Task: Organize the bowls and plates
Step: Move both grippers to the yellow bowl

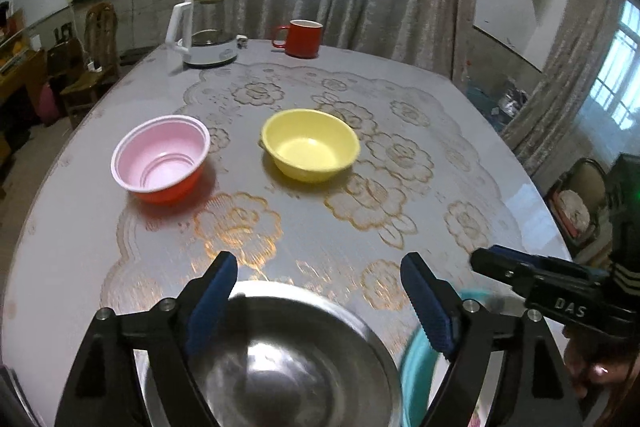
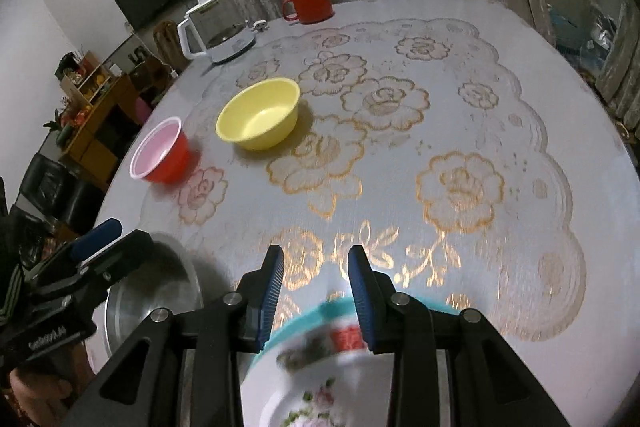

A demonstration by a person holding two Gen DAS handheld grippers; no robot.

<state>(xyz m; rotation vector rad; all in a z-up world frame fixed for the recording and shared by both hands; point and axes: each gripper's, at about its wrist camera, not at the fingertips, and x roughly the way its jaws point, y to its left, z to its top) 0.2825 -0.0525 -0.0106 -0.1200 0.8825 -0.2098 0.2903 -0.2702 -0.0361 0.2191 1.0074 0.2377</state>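
My left gripper (image 1: 320, 291) stands open and wide over a steel bowl (image 1: 288, 359) at the table's near edge, and its pads do not touch the bowl. Right of that bowl lies a teal-rimmed floral bowl (image 2: 320, 367), blurred. Above it, my right gripper (image 2: 316, 267) has its jaws partly apart with the tablecloth showing between them and no pad visibly pressing on the bowl. A yellow bowl (image 1: 310, 145) and a red bowl with a pink inside (image 1: 162, 159) sit farther out, side by side and apart.
A white electric kettle (image 1: 208, 31) and a red mug (image 1: 302, 37) stand at the far edge of the round table (image 1: 500, 155), which has a flowered cloth. Curtains hang behind, with chairs and shelves to the left. A hand (image 1: 592, 367) holds the right gripper.
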